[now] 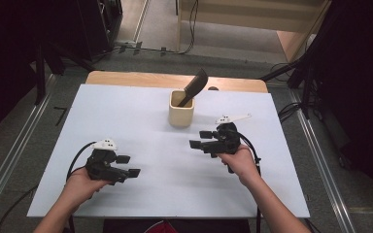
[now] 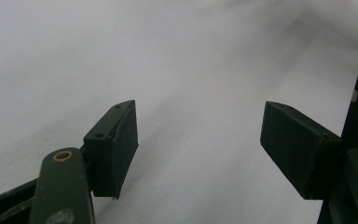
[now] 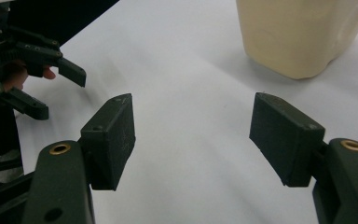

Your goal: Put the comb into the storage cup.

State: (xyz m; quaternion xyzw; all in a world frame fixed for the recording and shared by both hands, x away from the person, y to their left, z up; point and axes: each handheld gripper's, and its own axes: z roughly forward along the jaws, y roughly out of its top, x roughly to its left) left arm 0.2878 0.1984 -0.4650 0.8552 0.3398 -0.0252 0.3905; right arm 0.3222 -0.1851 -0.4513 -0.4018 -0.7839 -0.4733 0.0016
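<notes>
A cream square cup (image 1: 181, 115) stands at the back middle of the white table (image 1: 126, 111), with a black flat-bladed utensil (image 1: 195, 86) leaning out of it to the right. My right gripper (image 1: 199, 139) is held just right of and nearer than the cup, pointing left, jaws open and empty. In the right gripper view the cup (image 3: 298, 32) sits up right, beyond the open gripper (image 3: 193, 135). My left gripper (image 1: 128, 165) rests at the front left, open with nothing between its jaws. The left gripper view has its gripper (image 2: 198, 140) over bare white table.
The other hand's gripper (image 3: 42, 88) appears at the upper left of the right gripper view. A strip of wooden tabletop (image 1: 126, 78) shows behind the white sheet. Dark stands and cables (image 1: 291, 68) lie on the floor around the table.
</notes>
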